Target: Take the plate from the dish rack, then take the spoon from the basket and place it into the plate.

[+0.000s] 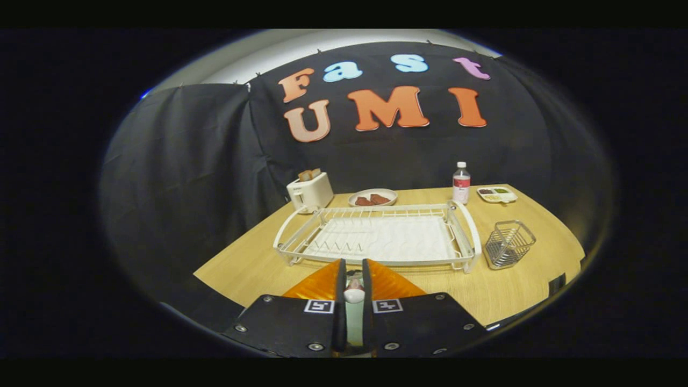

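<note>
The fingers of the gripper (353,263) are drawn almost together, and a slim pale thing, apparently the spoon (353,294), is pinched between them. Just beyond them one dish rack (473,231) is seen on the table (258,263), with one wire basket (508,244) to its right. Far off are one toaster (310,192), one dish of brown food (350,199), one bottle (460,184) and one small tray (513,198).

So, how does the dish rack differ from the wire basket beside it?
The dish rack is white, the wire basket bare metal. The rack is wide and low; the basket is small and upright. The rack lies just beyond the tongs, the basket off to their right. Both are wire-built and stand on the wooden table. The tongs pinch a small pale object.
</note>
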Action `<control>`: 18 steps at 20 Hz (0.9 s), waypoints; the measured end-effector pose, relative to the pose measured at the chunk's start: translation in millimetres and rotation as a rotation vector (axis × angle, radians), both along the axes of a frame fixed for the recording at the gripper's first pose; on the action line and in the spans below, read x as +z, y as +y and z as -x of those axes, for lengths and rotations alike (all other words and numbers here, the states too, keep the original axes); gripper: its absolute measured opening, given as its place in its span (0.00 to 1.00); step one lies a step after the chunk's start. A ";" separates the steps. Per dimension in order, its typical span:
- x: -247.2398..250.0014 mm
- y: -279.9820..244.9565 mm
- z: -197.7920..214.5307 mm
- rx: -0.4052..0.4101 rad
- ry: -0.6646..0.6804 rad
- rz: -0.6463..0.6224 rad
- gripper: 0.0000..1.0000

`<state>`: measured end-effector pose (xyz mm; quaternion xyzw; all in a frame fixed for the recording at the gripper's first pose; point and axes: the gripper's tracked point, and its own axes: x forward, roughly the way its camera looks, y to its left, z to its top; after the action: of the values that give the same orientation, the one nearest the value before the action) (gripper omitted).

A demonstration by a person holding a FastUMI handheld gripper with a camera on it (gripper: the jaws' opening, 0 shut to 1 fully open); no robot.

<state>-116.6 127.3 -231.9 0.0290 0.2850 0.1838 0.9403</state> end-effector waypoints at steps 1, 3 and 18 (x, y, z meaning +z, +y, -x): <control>-5.9 3.5 1.9 0.011 0.008 0.002 0.12; -16.2 7.9 2.8 0.025 0.018 0.004 0.12; -67.6 -11.7 -1.3 -0.001 0.139 0.080 0.34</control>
<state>-115.3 115.7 -299.5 0.0044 0.3566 0.1696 0.9187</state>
